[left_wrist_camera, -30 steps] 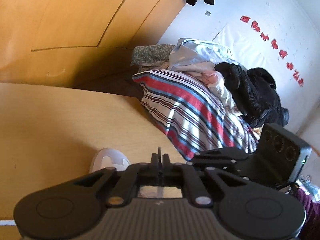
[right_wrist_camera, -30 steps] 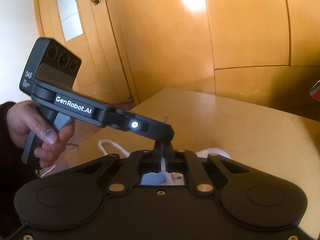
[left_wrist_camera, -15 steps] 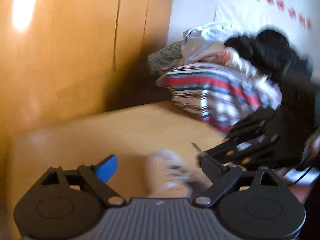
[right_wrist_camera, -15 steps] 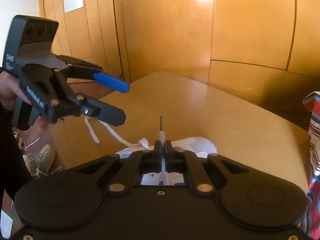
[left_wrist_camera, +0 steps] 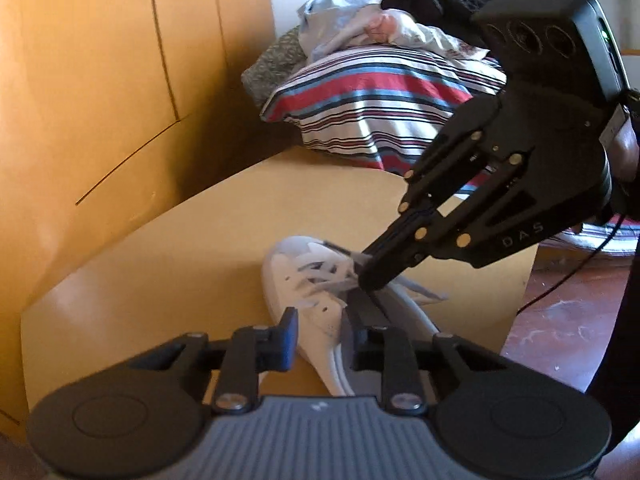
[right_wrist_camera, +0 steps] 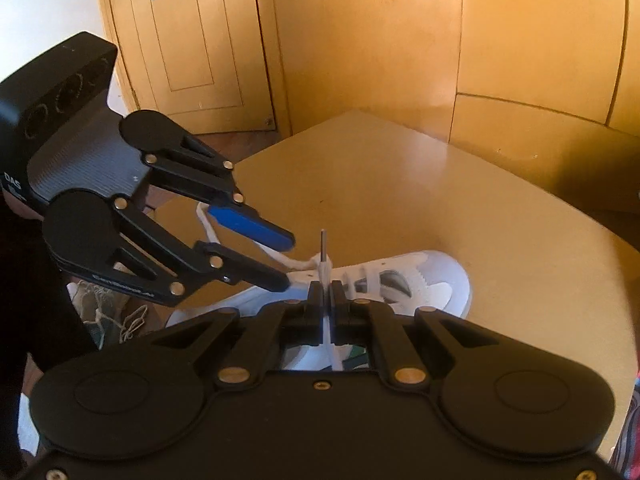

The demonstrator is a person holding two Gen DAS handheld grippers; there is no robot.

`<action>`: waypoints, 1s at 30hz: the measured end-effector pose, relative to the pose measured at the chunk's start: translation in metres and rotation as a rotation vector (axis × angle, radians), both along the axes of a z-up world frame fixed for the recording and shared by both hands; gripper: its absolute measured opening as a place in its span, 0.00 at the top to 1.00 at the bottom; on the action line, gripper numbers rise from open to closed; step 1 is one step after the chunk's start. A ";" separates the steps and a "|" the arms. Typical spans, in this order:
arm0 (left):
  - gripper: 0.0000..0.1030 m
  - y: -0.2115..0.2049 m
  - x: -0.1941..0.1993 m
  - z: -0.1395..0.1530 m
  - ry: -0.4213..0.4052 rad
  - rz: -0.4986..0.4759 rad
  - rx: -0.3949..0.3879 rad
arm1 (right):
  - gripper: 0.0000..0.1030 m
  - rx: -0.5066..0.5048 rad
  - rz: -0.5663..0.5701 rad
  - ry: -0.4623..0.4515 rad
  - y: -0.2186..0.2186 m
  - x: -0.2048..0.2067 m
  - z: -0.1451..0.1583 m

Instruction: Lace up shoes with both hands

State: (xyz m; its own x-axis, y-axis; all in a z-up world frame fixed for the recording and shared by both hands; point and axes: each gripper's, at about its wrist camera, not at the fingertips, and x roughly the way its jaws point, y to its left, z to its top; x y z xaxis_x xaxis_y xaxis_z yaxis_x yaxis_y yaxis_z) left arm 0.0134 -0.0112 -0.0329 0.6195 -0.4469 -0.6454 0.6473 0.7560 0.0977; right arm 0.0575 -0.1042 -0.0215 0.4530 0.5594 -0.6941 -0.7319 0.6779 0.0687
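While your right tongs (right_wrist_camera: 325, 294) pinch the one white lace (right_wrist_camera: 322, 268) at lower centre, your left tongs (right_wrist_camera: 286, 258) are closing on nothing above the single white sneaker (right_wrist_camera: 424, 280) on the counter (right_wrist_camera: 480, 208).

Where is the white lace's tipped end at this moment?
In the right wrist view, the lace end stands upright, pinched in the right gripper, above the white shoe.

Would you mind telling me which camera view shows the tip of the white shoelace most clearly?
The right wrist view: the lace tip stands upright above the shut right tool, sharp against the wooden table. The left wrist view shows only blurred lace at that tool's tip, over the white shoe.
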 end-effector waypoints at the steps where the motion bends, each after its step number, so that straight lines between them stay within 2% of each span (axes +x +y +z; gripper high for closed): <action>1: 0.78 0.000 0.001 0.000 0.005 -0.001 0.002 | 0.96 0.000 -0.001 0.003 0.000 0.000 0.000; 9: 0.75 -0.015 -0.007 -0.005 -0.010 -0.056 0.099 | 0.96 -0.013 0.001 0.018 0.003 0.005 -0.001; 12: 0.79 -0.016 -0.005 -0.005 -0.010 -0.040 0.093 | 0.96 -0.018 -0.001 0.018 0.003 0.003 0.000; 13: 0.85 -0.016 -0.003 -0.005 -0.010 -0.029 0.087 | 0.96 -0.020 -0.001 0.019 0.003 0.003 0.000; 16: 0.86 -0.011 0.001 -0.005 0.014 -0.002 0.042 | 0.96 -0.031 0.002 0.017 0.005 0.002 0.000; 17: 0.86 -0.005 0.005 -0.004 0.041 0.022 -0.007 | 0.96 -0.035 0.003 0.016 0.006 0.002 0.000; 19: 0.87 0.001 0.009 -0.006 0.071 0.034 -0.050 | 0.96 -0.046 0.007 0.015 0.009 0.002 -0.001; 22: 0.88 0.022 0.016 -0.008 0.133 0.100 -0.183 | 0.96 -0.067 0.013 0.018 0.014 0.002 -0.003; 30: 0.92 0.038 0.016 -0.017 0.180 0.176 -0.289 | 0.96 -0.108 0.015 0.044 0.025 0.006 -0.002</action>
